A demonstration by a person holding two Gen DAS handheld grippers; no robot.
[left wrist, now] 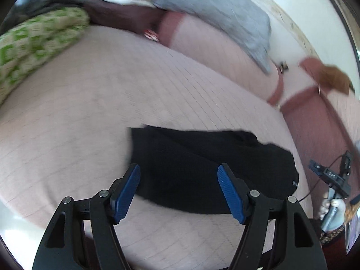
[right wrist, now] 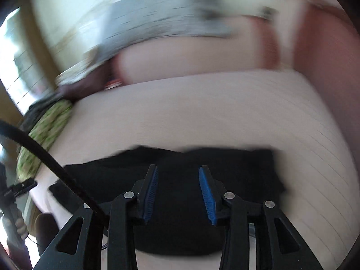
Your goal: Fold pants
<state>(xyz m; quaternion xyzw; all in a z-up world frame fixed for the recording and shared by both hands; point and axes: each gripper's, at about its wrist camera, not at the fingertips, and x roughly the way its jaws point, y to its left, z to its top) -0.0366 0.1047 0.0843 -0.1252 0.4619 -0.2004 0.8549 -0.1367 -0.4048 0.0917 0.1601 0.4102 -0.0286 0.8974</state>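
Observation:
Black pants (left wrist: 209, 168) lie in a folded bundle on the pale pink bed sheet (left wrist: 101, 103). My left gripper (left wrist: 178, 175) is open and empty, hovering above the near left part of the bundle. In the right wrist view the same pants (right wrist: 180, 202) lie under my right gripper (right wrist: 178, 180), which is open and empty above their middle. The right gripper also shows at the right edge of the left wrist view (left wrist: 333, 177), held in a hand. Both views are motion-blurred.
A green-and-white patterned blanket (left wrist: 33, 42) lies at the left of the bed. A grey pillow (left wrist: 225, 15) leans on the pink headboard (left wrist: 225, 49). A reddish-brown bed side (left wrist: 315, 121) runs along the right. A black cable (right wrist: 45, 150) crosses the right wrist view.

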